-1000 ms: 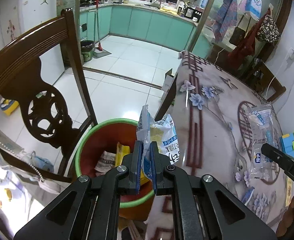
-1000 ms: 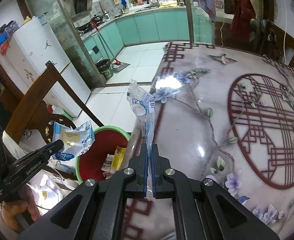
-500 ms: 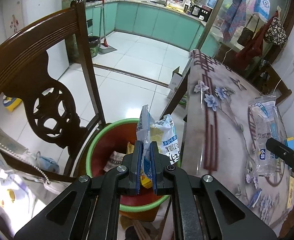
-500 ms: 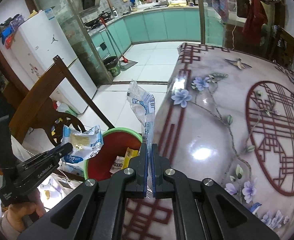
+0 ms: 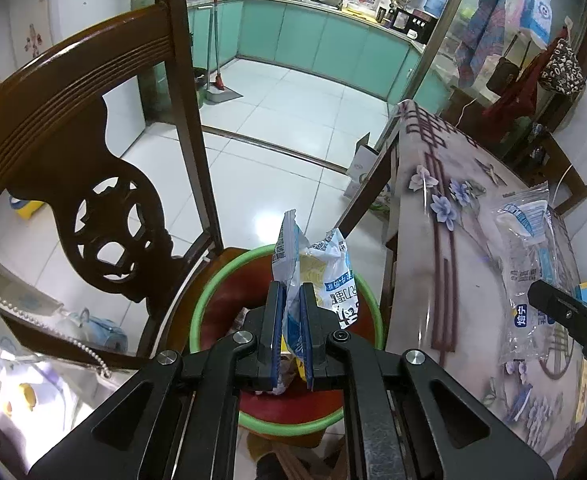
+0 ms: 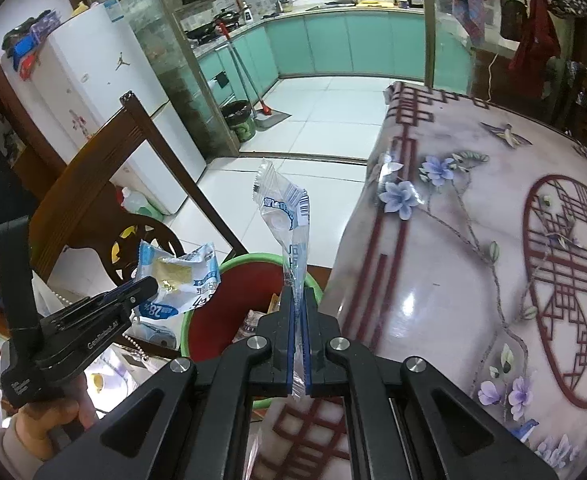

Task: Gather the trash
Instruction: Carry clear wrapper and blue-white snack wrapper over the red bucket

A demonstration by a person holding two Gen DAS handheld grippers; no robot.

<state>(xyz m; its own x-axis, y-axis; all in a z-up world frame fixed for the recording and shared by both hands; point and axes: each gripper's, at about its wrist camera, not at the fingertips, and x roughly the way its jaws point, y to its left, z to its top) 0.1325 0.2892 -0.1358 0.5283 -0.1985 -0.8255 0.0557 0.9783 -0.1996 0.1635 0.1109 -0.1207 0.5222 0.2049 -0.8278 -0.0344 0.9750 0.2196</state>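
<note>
Both hands have drifted closer over the green-rimmed red bin [image 5: 213, 280]. My left gripper [image 5: 292, 332] clamps the crumpled blue-white wrapper [image 5: 325, 268]; my right gripper [image 6: 298, 344] pinches the clear plastic wrapper [image 6: 283, 208]. Next: release both above it.

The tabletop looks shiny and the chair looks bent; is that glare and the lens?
Right wrist view: bright glare patches sit on the glossy table near its edge. Left wrist view: the fisheye lens bows the wooden chair and darkens the corners; a glare spot shows on the floor tiles.
</note>
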